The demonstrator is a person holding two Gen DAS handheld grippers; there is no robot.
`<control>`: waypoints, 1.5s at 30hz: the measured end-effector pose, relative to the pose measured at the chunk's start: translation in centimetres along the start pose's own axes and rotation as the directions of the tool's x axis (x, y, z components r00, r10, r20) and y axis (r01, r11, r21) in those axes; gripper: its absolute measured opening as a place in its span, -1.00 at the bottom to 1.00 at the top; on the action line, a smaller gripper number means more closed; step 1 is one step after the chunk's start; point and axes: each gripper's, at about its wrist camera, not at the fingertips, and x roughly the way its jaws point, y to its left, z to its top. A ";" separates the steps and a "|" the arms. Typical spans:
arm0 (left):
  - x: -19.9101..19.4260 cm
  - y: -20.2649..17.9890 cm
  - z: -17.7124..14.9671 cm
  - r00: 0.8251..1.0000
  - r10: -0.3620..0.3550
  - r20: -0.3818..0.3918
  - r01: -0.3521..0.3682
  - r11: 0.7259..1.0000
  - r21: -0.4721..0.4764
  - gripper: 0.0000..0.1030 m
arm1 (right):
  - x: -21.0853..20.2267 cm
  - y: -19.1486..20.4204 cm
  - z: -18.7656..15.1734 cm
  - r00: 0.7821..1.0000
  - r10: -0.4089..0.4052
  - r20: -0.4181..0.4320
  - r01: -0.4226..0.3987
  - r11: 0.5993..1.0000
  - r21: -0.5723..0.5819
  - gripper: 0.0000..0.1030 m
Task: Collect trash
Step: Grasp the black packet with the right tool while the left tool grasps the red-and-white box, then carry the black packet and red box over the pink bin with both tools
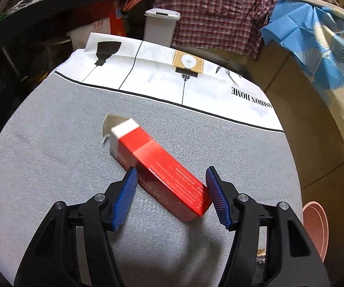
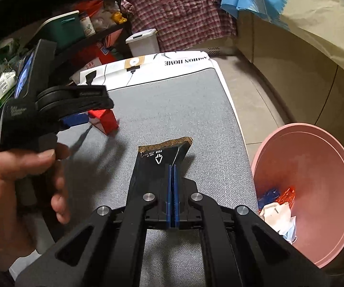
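Note:
A red and white box (image 1: pixel 162 165) lies slantwise on the grey table mat (image 1: pixel 52 143). My left gripper (image 1: pixel 171 169) stands open around it, one blue pad on each side of the box's near half. In the right wrist view a hand (image 2: pixel 16 179) holds that left gripper (image 2: pixel 76 119) over the red box (image 2: pixel 105 119). My right gripper (image 2: pixel 172 167) is shut on a flat black packet with a gold edge (image 2: pixel 157 153), held just above the mat. The pink bin (image 2: pixel 315 143) stands on the floor at the table's right, with crumpled trash inside.
A small white lidded bin (image 2: pixel 143 41) stands beyond the table's far end, with a plaid shirt (image 2: pixel 184 12) hanging behind it. Cluttered shelves (image 2: pixel 64 31) line the left side. The pink bin (image 1: pixel 315 227) also shows at the left wrist view's right edge.

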 end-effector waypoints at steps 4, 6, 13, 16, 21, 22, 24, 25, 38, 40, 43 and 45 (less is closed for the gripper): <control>-0.8 0.1 -0.7 0.998 0.063 0.002 -0.063 0.997 0.035 -0.38 | 0.2 -0.4 0.1 1.000 0.004 -0.011 -0.004 1.000 0.009 -0.96; -1.1 0.5 -1.0 0.996 0.089 -0.013 -0.089 0.995 0.046 -0.50 | 0.2 -0.5 0.2 1.000 0.004 -0.011 -0.004 1.000 0.012 -0.96; -1.5 1.3 -1.4 0.995 0.096 0.008 -0.097 0.992 0.086 -0.51 | 0.0 -0.3 0.3 1.000 0.007 0.000 -0.007 1.000 -0.003 -0.96; -2.4 1.1 -1.6 0.996 0.083 0.021 -0.085 0.990 0.109 -0.51 | -0.2 -0.5 0.3 1.000 0.005 0.007 -0.005 1.000 0.003 -0.96; -4.9 1.2 -2.1 0.997 0.063 0.051 -0.069 0.990 0.119 -0.51 | -1.1 -0.6 0.5 1.000 0.000 0.023 0.000 1.000 0.012 -0.96; -5.5 1.2 -2.3 0.997 0.060 0.054 -0.066 0.990 0.125 -0.51 | -1.3 -0.5 0.5 1.000 -0.001 0.027 0.001 1.000 0.008 -0.96; -6.9 1.2 -2.6 0.997 0.055 0.063 -0.064 0.989 0.136 -0.51 | -1.9 -0.3 0.5 0.999 -0.005 0.041 0.005 1.000 -0.001 -0.96; -7.5 1.2 -2.7 0.996 0.052 0.068 -0.061 0.988 0.139 -0.51 | -2.4 -0.2 0.6 0.999 -0.002 0.048 0.002 1.000 0.000 -0.96; -16.1 0.7 -5.4 0.989 -0.040 0.143 0.009 0.977 0.212 -0.51 | -9.0 -0.7 1.9 0.992 -0.005 0.128 0.008 1.000 -0.021 -0.96; -17.0 0.6 -6.0 0.987 -0.059 0.147 0.026 0.975 0.219 -0.51 | -10.5 -1.1 2.0 0.989 -0.003 0.146 0.005 1.000 -0.016 -0.96; -17.8 0.0 -7.0 0.986 -0.080 0.149 0.043 0.971 0.235 -0.51 | -12.5 -1.8 2.1 0.986 -0.010 0.169 0.014 1.000 -0.021 -0.96; -18.3 -0.6 -7.5 0.985 -0.086 0.152 0.045 0.966 0.255 -0.51 | -13.7 -2.4 2.2 0.984 -0.015 0.179 0.020 0.999 -0.027 -0.96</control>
